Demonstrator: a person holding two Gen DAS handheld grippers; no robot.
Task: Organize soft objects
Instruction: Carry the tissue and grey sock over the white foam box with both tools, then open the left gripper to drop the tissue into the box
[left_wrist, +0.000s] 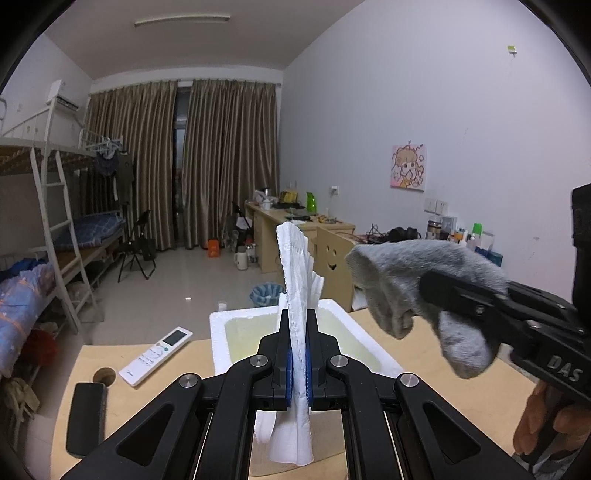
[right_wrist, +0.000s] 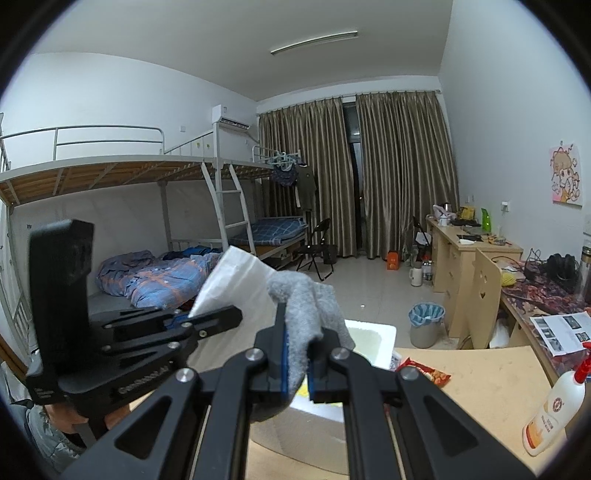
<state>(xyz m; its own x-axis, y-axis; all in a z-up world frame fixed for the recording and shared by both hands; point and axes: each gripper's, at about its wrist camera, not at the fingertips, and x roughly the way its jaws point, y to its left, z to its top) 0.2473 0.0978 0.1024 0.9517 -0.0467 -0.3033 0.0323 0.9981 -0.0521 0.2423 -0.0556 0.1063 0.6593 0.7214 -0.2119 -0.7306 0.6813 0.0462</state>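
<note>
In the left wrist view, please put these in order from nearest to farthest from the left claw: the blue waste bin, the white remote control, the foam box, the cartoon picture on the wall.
1. Foam box, directly ahead of the left claw, under the tissue it holds.
2. White remote control, on the table to the left.
3. Blue waste bin, on the floor behind the box.
4. Cartoon picture, on the right wall.

A white remote control lay on the wooden table beside a dark case. A snack packet and a pump bottle sat there too. Beyond, a lined bin stood on the floor.
</note>
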